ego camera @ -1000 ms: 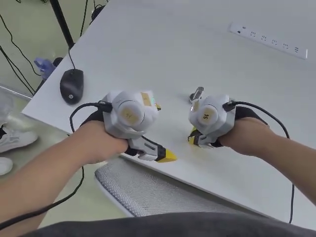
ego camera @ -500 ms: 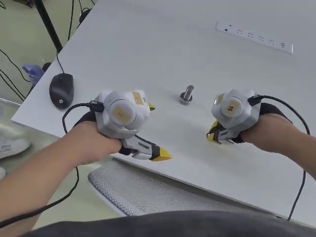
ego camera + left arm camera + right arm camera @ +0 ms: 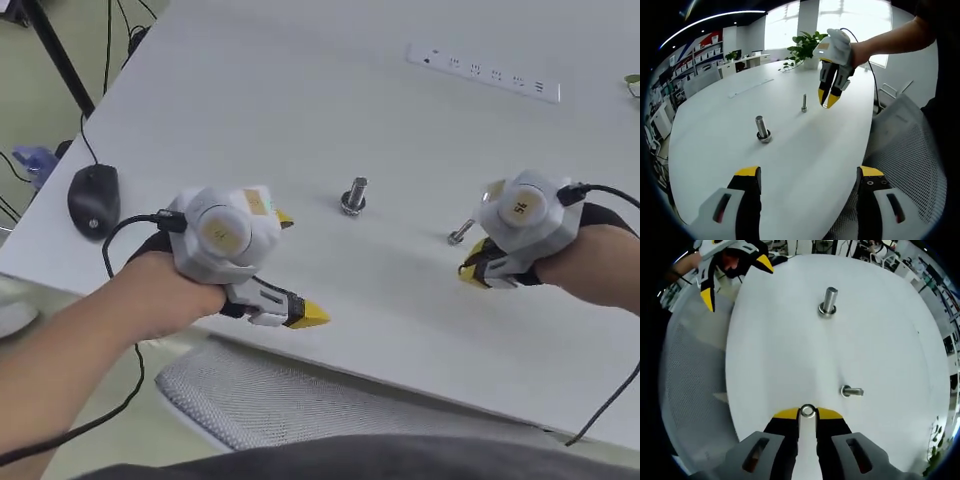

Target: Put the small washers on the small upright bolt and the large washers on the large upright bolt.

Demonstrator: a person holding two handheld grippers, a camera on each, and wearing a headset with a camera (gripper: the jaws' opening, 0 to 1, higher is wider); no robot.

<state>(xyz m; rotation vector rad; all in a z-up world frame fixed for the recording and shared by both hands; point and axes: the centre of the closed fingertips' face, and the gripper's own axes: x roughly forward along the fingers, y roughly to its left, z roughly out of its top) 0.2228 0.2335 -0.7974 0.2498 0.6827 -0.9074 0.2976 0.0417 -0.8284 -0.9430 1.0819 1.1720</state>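
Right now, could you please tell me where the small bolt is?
In the head view, the small bolt stands on the table right of the large bolt, just left of the right tongs.

An open-plan office: a long white counter (image 3: 300, 100) carrying a power strip (image 3: 483, 73) and computer mouse (image 3: 93, 199), a grey mesh chair (image 3: 260, 390), a potted plant (image 3: 807, 47), and bright windows (image 3: 855, 15).
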